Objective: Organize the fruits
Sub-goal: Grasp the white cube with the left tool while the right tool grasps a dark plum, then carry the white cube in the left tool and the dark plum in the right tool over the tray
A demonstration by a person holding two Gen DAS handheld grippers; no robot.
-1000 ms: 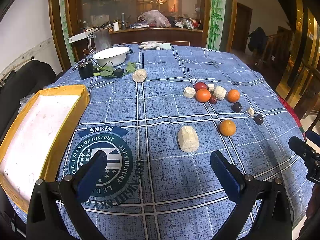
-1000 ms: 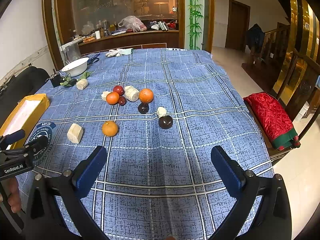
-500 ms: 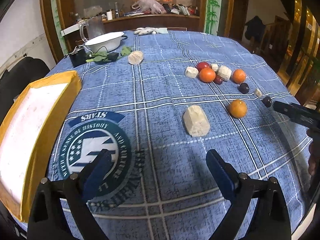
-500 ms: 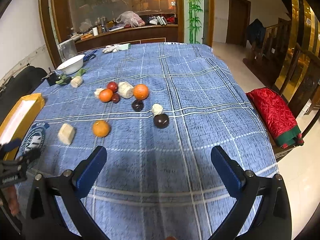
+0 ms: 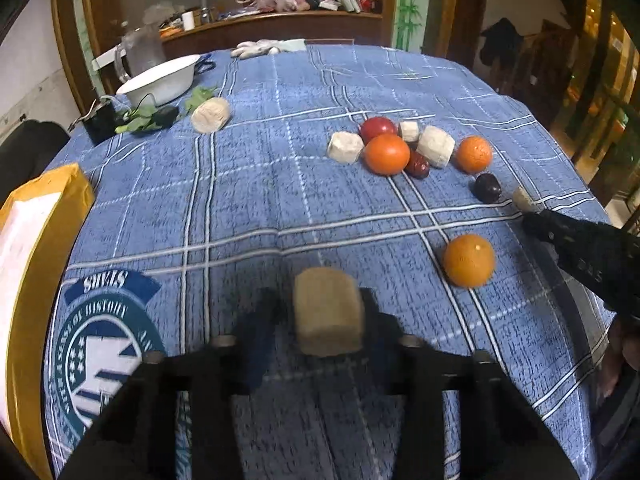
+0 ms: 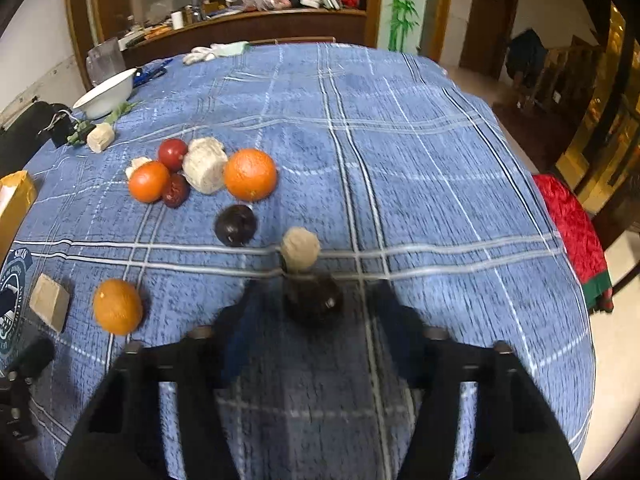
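Observation:
A pale beige chunk [image 5: 328,316] lies on the blue checked tablecloth [image 5: 280,200] between the blurred, closing jaws of my left gripper [image 5: 320,320]. The right finger is at its side and a thin gap shows on the left. My right gripper [image 6: 316,312] is also closing, with a dark round fruit [image 6: 312,300] between its jaws and cloth visible on both sides. A small pale piece [image 6: 300,248] sits just beyond that fruit. An orange [image 5: 468,260] lies between the two grippers.
Farther back sits a cluster of two oranges [image 6: 250,174], a red fruit [image 6: 172,154], a dark red date [image 6: 175,196], pale chunks [image 6: 205,170] and another dark fruit [image 6: 235,225]. A yellow box [image 5: 48,240] is at the left edge, a white bowl [image 5: 160,80] far left.
Both grippers have moved forward and down over the table. Their jaws, wide apart before, have come in around the beige chunk on the left and the dark fruit on the right.

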